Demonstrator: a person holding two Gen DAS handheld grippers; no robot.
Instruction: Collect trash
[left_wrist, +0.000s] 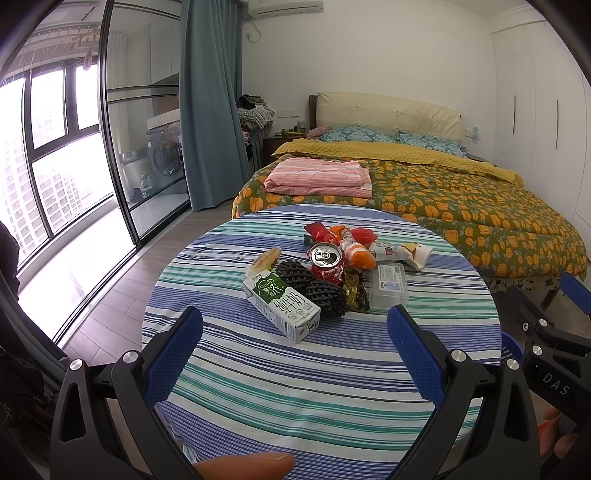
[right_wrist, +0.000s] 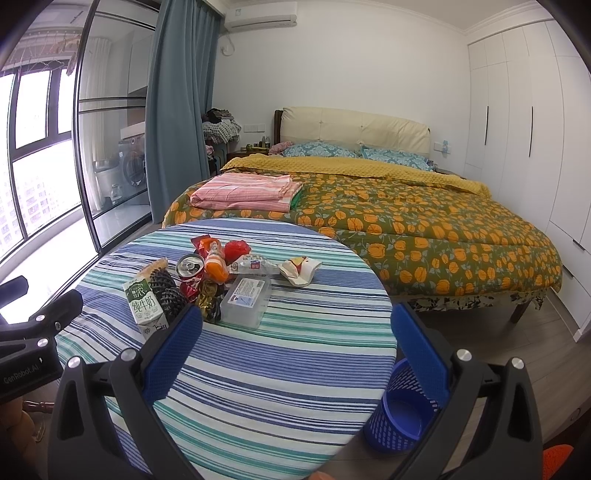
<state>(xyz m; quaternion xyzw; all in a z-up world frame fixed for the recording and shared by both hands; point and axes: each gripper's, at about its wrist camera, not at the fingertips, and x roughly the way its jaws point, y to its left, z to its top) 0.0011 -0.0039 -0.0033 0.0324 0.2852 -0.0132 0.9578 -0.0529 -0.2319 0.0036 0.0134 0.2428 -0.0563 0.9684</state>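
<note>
A pile of trash lies on the round striped table (left_wrist: 258, 387) (right_wrist: 277, 369): a green-and-white milk carton (left_wrist: 282, 306) (right_wrist: 144, 304), black foam netting (left_wrist: 325, 295) (right_wrist: 168, 291), a red can (left_wrist: 325, 256) (right_wrist: 190, 266), orange and red wrappers (left_wrist: 354, 247) (right_wrist: 218, 258), a clear plastic box (left_wrist: 388, 288) (right_wrist: 245, 301) and a white wrapper (left_wrist: 402, 253) (right_wrist: 300, 269). My left gripper (left_wrist: 293, 325) is open and empty, short of the carton. My right gripper (right_wrist: 295, 325) is open and empty, right of the pile. A blue mesh bin (right_wrist: 400, 410) stands on the floor by the table.
A bed (left_wrist: 443, 192) (right_wrist: 406, 206) with an orange-flowered quilt and folded pink cloth (left_wrist: 317, 177) stands behind the table. Glass sliding doors (left_wrist: 122, 147) and a blue curtain (left_wrist: 210, 110) are at the left. White wardrobes (right_wrist: 524, 129) line the right wall.
</note>
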